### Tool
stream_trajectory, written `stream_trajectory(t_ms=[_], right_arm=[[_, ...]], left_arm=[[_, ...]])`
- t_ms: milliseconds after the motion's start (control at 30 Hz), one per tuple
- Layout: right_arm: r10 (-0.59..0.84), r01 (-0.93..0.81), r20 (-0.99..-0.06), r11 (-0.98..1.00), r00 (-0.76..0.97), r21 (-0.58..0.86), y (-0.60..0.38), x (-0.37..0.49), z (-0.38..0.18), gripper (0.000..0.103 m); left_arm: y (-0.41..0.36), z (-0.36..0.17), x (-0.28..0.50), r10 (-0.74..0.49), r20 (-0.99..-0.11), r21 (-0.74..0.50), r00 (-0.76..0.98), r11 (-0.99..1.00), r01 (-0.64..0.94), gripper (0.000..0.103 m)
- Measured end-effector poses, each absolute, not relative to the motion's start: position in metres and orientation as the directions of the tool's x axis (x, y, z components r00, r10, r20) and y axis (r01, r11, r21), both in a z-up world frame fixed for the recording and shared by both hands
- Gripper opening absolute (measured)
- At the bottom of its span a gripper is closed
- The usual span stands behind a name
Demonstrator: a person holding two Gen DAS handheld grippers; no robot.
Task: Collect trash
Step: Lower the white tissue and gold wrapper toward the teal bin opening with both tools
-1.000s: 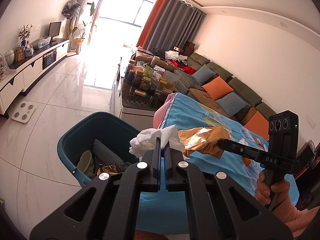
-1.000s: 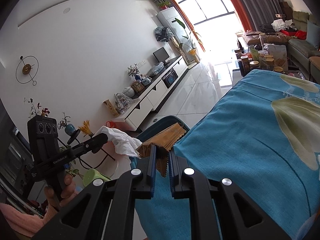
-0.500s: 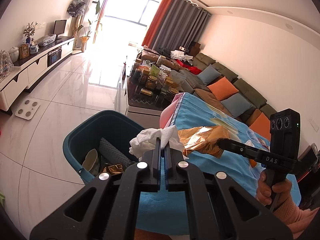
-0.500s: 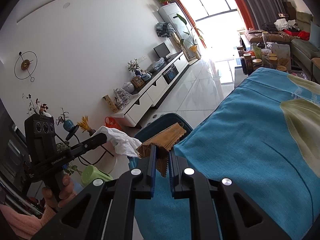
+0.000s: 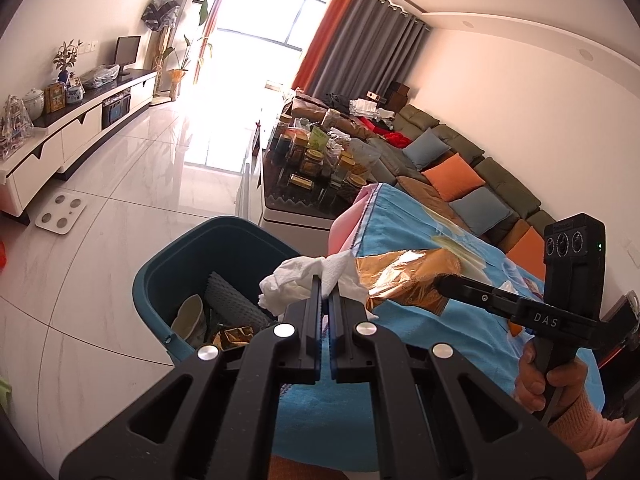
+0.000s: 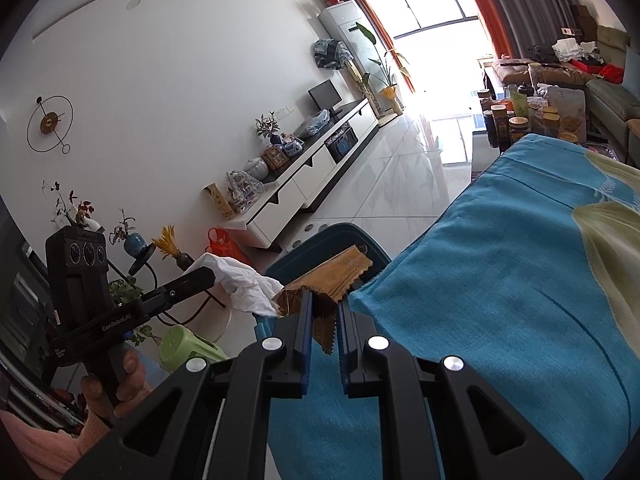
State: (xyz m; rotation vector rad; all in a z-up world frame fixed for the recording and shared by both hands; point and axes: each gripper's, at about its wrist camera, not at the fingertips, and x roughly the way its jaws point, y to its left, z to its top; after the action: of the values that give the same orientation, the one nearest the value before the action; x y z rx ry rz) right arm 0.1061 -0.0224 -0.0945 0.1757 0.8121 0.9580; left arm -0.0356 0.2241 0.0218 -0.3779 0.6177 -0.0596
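My left gripper point(image 5: 329, 282) is shut on a crumpled white tissue point(image 5: 304, 278), held over the near rim of a teal bin point(image 5: 168, 272). The bin holds a grey ridged piece, a pale scrap and a gold wrapper. My right gripper point(image 6: 325, 298) is shut on a crinkled gold-brown wrapper point(image 6: 332, 276), at the edge of the blue-clothed table point(image 6: 500, 312) next to the bin point(image 6: 344, 234). In the left wrist view that wrapper point(image 5: 400, 276) hangs from the right gripper point(image 5: 442, 282) just right of the tissue. The tissue point(image 6: 244, 284) shows in the right wrist view too.
A low coffee table point(image 5: 316, 160) crowded with jars stands beyond the bin. A sofa with cushions point(image 5: 472, 184) runs along the right wall. A white TV cabinet point(image 5: 72, 136) lines the left wall, with a bathroom scale point(image 5: 60, 210) on the tiled floor. A green container point(image 6: 188, 350) sits low beside the left hand.
Both grippers keep their hold and barely move. The left wrist view has drifted slightly, showing a little more of the bin's inside.
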Motion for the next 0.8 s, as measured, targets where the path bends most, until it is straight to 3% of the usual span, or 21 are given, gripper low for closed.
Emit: stream_trajectory(t_ms=[800], right_arm=[[0.763,-0.683,-0.575,0.590,0.296,0.432,0.003,0.111,-0.096,0.010]], left_arm=[[0.234,0.004,-0.024,-0.127,-0.577,-0.361,0.806,0.926,-0.113,0.003]])
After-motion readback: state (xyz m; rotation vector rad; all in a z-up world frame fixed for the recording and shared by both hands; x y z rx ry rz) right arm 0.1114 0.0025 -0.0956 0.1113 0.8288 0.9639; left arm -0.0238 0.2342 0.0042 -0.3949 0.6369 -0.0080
